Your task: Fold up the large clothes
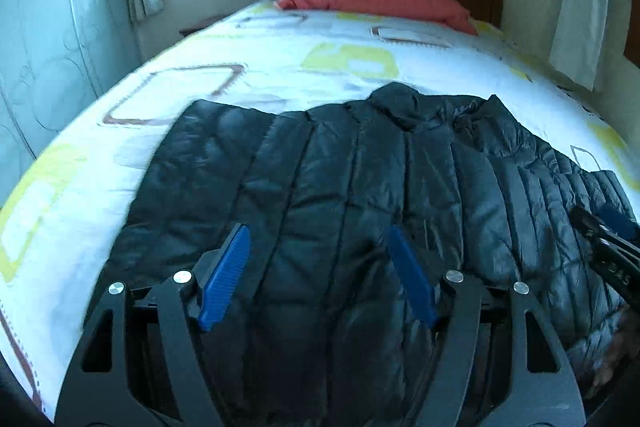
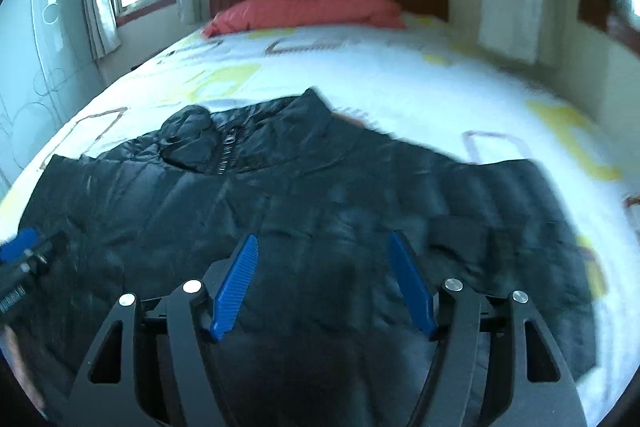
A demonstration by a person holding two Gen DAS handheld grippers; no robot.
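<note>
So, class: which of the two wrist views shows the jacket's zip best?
The right wrist view. There the zip runs in plain sight down from the collar of the black jacket. In the left wrist view the jacket fills the frame, but its collar is bunched and no zip teeth can be made out.

No legible text in either view; small white markings on the right gripper [image 1: 614, 259] too blurred to read.

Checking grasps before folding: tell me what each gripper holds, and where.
Nothing. The left gripper and right gripper both hover open above the black jacket.
</note>
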